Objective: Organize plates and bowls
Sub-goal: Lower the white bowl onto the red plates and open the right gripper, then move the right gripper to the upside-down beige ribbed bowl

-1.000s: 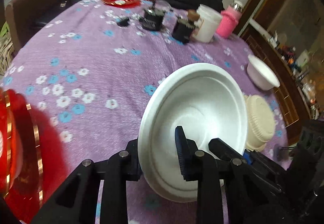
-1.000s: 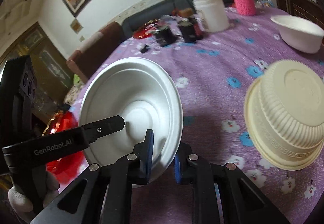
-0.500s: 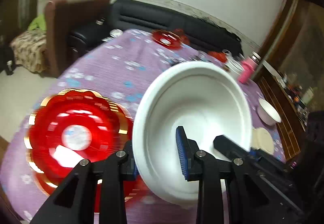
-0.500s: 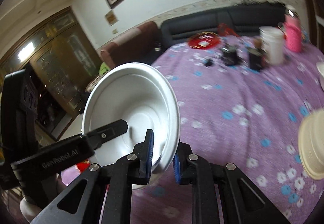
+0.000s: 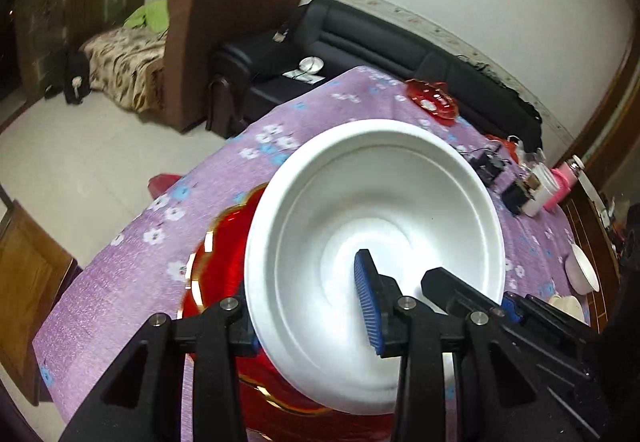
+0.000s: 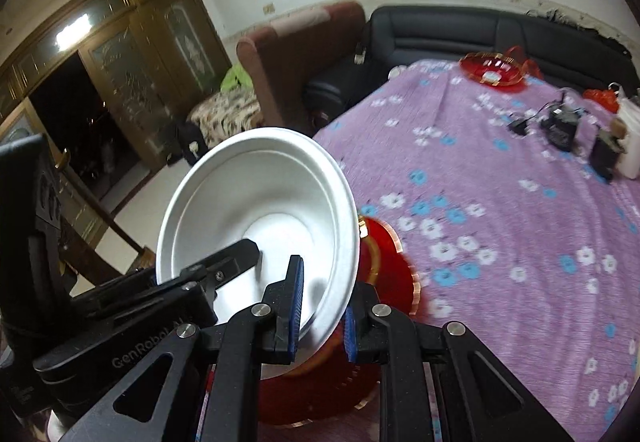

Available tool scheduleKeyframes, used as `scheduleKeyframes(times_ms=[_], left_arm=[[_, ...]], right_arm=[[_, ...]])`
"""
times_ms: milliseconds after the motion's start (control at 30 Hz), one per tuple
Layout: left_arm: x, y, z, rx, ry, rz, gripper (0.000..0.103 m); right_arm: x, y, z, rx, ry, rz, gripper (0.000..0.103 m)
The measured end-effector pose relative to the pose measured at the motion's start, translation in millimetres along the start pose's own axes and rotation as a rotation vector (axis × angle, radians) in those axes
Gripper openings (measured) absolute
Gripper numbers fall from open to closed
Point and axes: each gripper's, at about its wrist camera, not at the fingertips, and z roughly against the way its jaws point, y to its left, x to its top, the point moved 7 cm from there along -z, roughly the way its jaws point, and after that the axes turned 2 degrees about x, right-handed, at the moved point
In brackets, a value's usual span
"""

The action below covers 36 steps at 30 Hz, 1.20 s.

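A white bowl [image 5: 372,202] is held tilted in the air by both grippers. My left gripper [image 5: 312,318] is shut on its near rim. My right gripper [image 6: 322,308] is shut on its right rim; the bowl also shows in the right wrist view [image 6: 256,210]. A red plate with a gold rim [image 5: 224,250] lies on the purple flowered tablecloth [image 6: 500,210] right under and behind the bowl, and shows in the right wrist view [image 6: 388,262]. Whether the bowl touches it is hidden. A second red plate [image 5: 432,102] sits at the table's far end.
A small white bowl [image 5: 584,274] and a cream bowl [image 5: 568,306] sit at the right. Black chargers [image 6: 560,126], a white jar [image 5: 540,194] and a pink bottle [image 5: 568,178] stand at the far right. A black sofa and brown armchair lie beyond the table edge.
Both grippers have carried the white bowl to the left, from mid-table to over the red gold-rimmed plate at the table's near left end. Both grips have stayed shut.
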Motion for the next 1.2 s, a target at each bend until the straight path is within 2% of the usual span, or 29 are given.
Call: scheduleKeyframes(times_ms=[133,267,333,500,667,767,933,1200], left_arm=[[-3,13,-9,-0.007,0.035,0.030,0.038],[-2,22,-5,-0.023,0.020,0.067,0.046],[-1,25,-1,-0.030,0.006,0.079,0.054],[2,28,15,-0.051,-0.039,0.104,0.058],[6,27,36,-0.079,-0.091,0.121,0.058],[6,22,53,-0.093,-0.137,0.122,0.069],[3,2,72,-0.101,-0.195,0.075,0.076],[-13,-51,84,-0.070,-0.254,-0.072,0.081]], right_arm=[[-5,4,-19,-0.015,0.040,-0.003,0.019],[-8,2,-30,-0.030,0.054,-0.018,0.021],[-7,2,-32,-0.045,0.049,-0.016,0.032],[-1,2,-27,-0.103,-0.010,0.015,0.057],[4,8,-14,-0.153,-0.088,0.069,0.060],[4,11,3,-0.170,-0.140,0.079,0.063],[0,3,40,-0.184,-0.215,0.061,0.068],[-19,-44,82,-0.220,-0.246,-0.017,0.070]])
